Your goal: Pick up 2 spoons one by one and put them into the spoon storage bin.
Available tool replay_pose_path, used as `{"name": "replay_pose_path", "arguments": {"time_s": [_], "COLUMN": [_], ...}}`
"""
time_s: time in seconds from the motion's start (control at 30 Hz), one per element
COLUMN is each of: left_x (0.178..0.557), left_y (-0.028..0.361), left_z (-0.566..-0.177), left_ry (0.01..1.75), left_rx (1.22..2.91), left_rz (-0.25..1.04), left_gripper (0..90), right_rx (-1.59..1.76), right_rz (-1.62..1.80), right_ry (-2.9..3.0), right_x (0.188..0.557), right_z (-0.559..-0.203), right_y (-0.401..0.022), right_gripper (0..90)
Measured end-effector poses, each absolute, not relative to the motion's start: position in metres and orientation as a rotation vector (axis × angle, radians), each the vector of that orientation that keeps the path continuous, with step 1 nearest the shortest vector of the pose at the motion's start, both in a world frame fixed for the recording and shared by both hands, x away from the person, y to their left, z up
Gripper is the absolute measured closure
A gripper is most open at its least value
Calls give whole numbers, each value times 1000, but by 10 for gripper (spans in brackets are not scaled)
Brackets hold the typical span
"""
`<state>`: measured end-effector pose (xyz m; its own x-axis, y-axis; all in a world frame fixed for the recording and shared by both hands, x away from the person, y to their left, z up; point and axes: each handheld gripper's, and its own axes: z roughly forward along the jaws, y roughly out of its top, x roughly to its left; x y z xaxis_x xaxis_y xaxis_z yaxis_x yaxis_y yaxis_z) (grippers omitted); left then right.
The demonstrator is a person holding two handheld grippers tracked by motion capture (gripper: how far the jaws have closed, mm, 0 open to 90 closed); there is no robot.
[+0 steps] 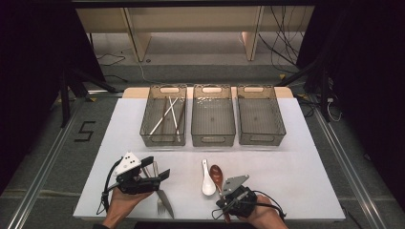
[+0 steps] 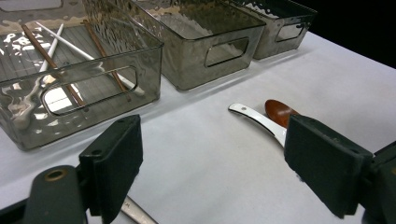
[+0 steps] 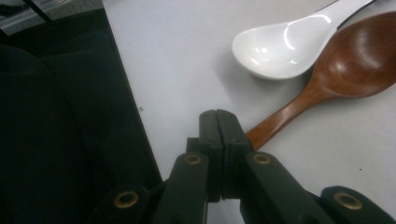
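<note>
A brown wooden spoon and a white ceramic spoon lie side by side on the white sheet, near the front. My right gripper is down over the wooden spoon's handle with its jaws pressed together. The handle comes out from behind the tips, and I cannot tell whether it is pinched. My left gripper stands wide open with nothing between its pads, above a fork and a knife. Its view also takes in both spoons.
Three smoky clear bins stand in a row at the back of the sheet. The left bin holds several chopsticks. The middle bin and the right bin look empty. Dark floor surrounds the table.
</note>
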<state>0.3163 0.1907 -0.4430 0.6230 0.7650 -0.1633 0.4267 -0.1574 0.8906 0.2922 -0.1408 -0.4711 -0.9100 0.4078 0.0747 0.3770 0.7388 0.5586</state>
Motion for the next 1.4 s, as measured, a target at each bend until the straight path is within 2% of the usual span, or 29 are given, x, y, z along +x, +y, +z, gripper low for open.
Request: {"name": "replay_pose_path", "arguments": {"time_s": [0.17, 0.57, 0.87, 0.93, 1.03, 1.13, 1.27, 1.4], "left_x": [316, 318, 319, 318, 318, 318, 318, 318], "left_y": [190, 190, 191, 192, 194, 194, 193, 193], "left_z": [-444, -446, -448, -447, -447, -447, -447, -447], "left_ry": [964, 962, 967, 966, 967, 967, 967, 967], "left_rx": [1796, 1799, 1810, 1802, 1793, 1793, 1793, 1789], "left_rz": [397, 402, 417, 421, 424, 426, 424, 424], "left_gripper": [192, 192, 192, 192, 192, 192, 192, 192], "right_rx": [639, 755, 778, 798, 804, 825, 859, 871], "right_rz": [825, 699, 612, 645, 717, 710, 687, 626], "right_ry": [2878, 2774, 2728, 2750, 2747, 2738, 2769, 2823], "right_x": [291, 308, 316, 317, 319, 326, 339, 346], "right_z": [-473, -467, -465, -463, -452, -444, -443, -449], "right_y": [-140, -175, -183, -183, -181, -178, -174, -168], "right_gripper": [900, 900, 900, 827, 776, 625, 532, 497]}}
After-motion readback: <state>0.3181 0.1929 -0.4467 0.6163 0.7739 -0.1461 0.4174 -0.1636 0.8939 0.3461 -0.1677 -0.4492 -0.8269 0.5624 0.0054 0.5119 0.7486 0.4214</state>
